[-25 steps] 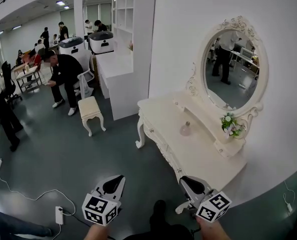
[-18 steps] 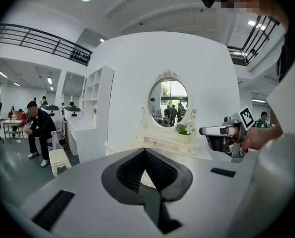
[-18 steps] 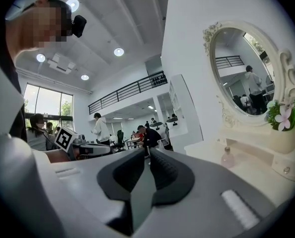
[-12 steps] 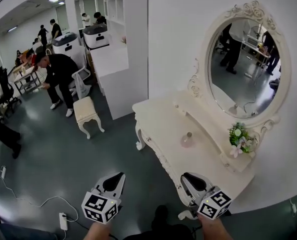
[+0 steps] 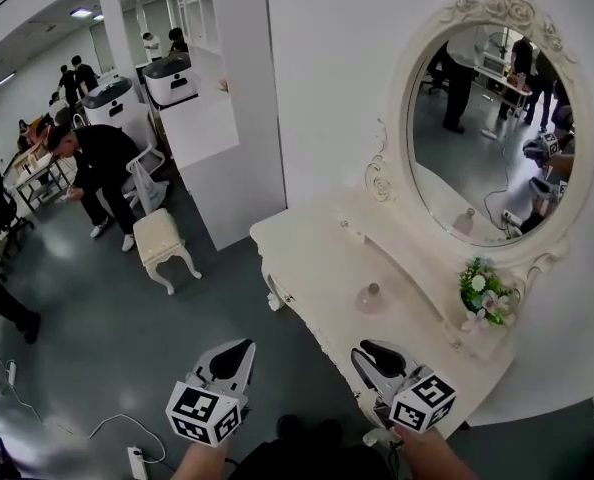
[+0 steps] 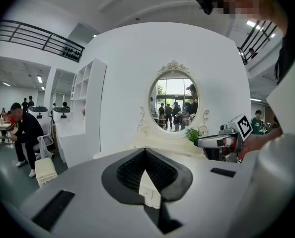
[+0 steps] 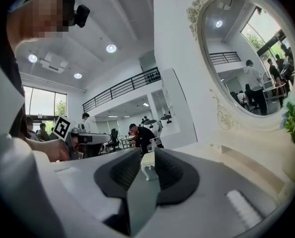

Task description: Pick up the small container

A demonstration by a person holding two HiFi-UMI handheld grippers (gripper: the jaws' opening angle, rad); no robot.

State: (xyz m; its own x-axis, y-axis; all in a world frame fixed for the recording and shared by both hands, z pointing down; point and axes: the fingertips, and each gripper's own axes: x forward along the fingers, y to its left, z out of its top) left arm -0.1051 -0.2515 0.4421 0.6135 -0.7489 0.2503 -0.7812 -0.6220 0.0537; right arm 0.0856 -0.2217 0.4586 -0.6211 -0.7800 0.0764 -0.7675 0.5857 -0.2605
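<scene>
We hold both grippers low in the head view, at the near edge of the cream dressing table. The small container, a pinkish bottle with a narrow neck, stands upright on the table top, below the shelf under the oval mirror. It sits at about twelve o'clock from our right gripper and at two o'clock from our left gripper; neither touches it.

The right gripper's jaws have just been opening and now stand a little apart. Nothing is between them (only the far-off stool shows through the gap in its own view). The left gripper's jaws meet at the tips, with nothing pinched. Its view looks over the table toward the mirror.

A small bunch of flowers stands on the shelf at three o'clock from the container, well apart from it. On the dark floor, the stool is at ten o'clock from the left gripper. Beyond it, at about eleven o'clock, a person in dark clothes sits bent forward.
</scene>
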